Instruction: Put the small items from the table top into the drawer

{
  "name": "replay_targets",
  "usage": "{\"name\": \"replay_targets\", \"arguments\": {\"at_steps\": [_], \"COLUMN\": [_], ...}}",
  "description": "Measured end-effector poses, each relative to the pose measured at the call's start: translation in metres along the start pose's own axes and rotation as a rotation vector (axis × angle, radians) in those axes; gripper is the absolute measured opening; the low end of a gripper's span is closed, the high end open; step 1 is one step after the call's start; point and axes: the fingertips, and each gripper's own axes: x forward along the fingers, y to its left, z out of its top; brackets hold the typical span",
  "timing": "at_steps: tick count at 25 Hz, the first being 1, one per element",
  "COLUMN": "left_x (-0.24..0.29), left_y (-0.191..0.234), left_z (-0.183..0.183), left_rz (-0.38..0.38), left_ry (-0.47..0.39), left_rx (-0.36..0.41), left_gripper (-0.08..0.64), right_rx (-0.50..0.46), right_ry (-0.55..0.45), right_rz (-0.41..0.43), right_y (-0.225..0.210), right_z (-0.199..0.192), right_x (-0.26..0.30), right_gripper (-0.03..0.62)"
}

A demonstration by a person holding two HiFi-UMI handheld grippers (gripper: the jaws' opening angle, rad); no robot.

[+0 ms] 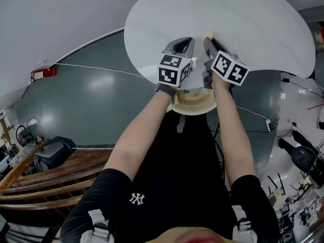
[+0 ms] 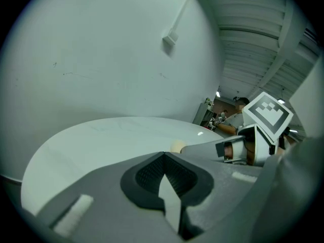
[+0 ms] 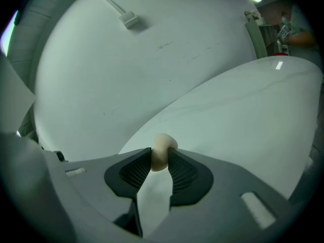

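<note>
A round white table lies below both grippers. My right gripper is shut on a small cream rounded item. In the right gripper view that cream item is pinched between the dark pads, with its top poking out beyond the tips. My left gripper hangs just left of it over the table, shut with nothing in it; in its own view the left gripper has its tips touching. That view also shows the cream item and the right gripper's grey finger. A pale wooden drawer-like part shows under the table's near edge.
A white wall with a cable and a small white box stands behind the table. The floor is grey-green, with a thin cable across it. Wooden boards and a black bag lie at lower left. Gear and cables crowd the right.
</note>
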Motion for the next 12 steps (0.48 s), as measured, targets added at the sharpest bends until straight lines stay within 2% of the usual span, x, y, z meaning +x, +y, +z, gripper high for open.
{"name": "replay_targets", "arguments": {"at_steps": [12], "left_x": [-0.053], "left_y": [-0.039], "left_z": [-0.048], "left_rz": [-0.088], "left_ry": [0.036], "left_rx": [0.042], "left_gripper": [0.000], "right_rx": [-0.004], "right_ry": [0.008], "right_rz": [-0.061], "right_y": [0.007], "right_z": [-0.079], "right_x": [-0.062], "right_gripper": [0.130]}}
